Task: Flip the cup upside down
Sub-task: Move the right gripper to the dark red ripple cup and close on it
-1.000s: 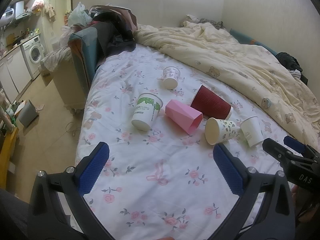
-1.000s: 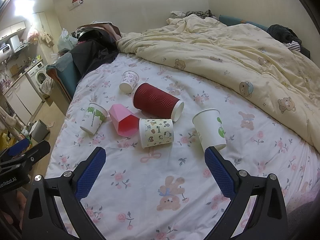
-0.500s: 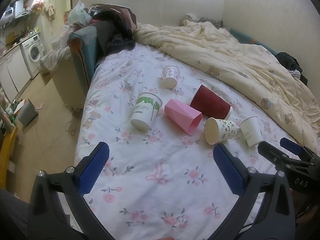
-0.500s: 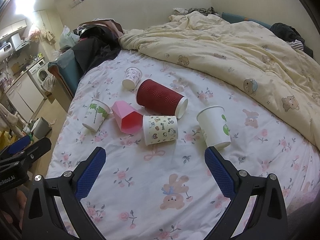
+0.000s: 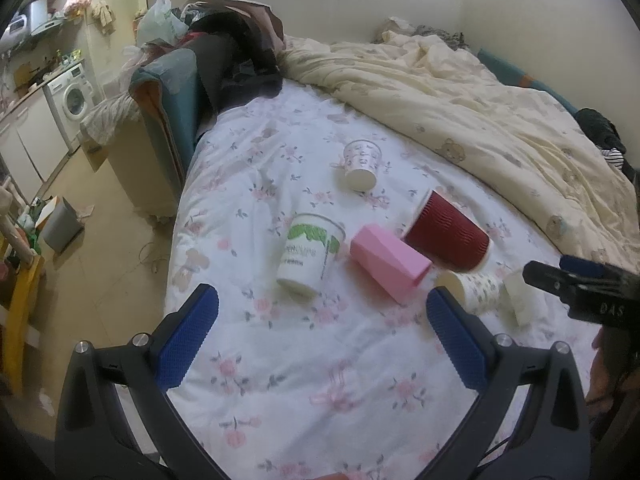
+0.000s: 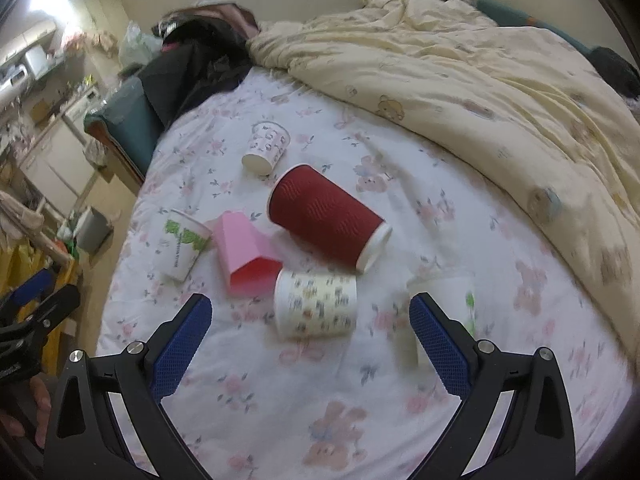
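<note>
Several paper cups lie on the floral bed sheet (image 5: 280,380). A green-printed white cup (image 5: 310,258) (image 6: 185,245), a pink cup (image 5: 390,262) (image 6: 246,252), a dark red ribbed cup (image 5: 450,236) (image 6: 326,220), a small patterned cup (image 5: 476,292) (image 6: 316,306) and a far patterned cup (image 5: 361,164) (image 6: 266,148) lie tipped. A white cup with a green mark (image 6: 444,316) (image 5: 518,300) stands at the right. My left gripper (image 5: 320,344) is open and empty, short of the cups. My right gripper (image 6: 310,344) is open and empty, just before the small patterned cup.
A cream duvet (image 5: 480,92) (image 6: 480,72) covers the bed's right side. Dark clothes (image 5: 236,52) and a teal cushion (image 5: 168,92) lie at the far left. The bed's left edge drops to the floor, with a grey bin (image 5: 60,226) and a washing machine (image 5: 74,98).
Both grippers have moved forward toward the cups, which now look larger and closer. The right view is blurred from motion. No cup has moved.
</note>
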Demonstrator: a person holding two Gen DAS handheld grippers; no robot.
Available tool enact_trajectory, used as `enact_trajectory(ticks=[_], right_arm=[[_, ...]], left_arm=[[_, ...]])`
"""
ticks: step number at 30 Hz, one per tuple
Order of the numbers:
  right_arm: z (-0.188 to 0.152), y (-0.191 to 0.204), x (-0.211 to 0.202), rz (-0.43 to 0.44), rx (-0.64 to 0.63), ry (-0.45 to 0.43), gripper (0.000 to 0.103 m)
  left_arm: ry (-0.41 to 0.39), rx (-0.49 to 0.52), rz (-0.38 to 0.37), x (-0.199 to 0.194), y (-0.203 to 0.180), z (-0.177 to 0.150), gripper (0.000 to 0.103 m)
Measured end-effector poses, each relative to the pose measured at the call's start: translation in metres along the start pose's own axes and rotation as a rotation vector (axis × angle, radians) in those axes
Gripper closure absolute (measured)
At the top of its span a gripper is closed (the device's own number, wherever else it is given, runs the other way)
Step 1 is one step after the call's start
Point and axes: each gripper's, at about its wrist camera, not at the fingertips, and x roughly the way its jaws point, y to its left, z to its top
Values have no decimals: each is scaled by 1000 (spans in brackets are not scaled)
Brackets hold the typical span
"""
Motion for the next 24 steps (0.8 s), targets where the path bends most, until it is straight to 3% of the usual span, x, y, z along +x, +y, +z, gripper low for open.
enact_trajectory(ticks=[11, 24], right_arm=[[54, 1, 100, -63, -246, 228, 3], [66, 2, 172, -86, -411, 342, 3]], left_arm=[[113, -8, -4, 59, -2, 20, 0], [212, 14, -14, 110, -10, 22, 0]])
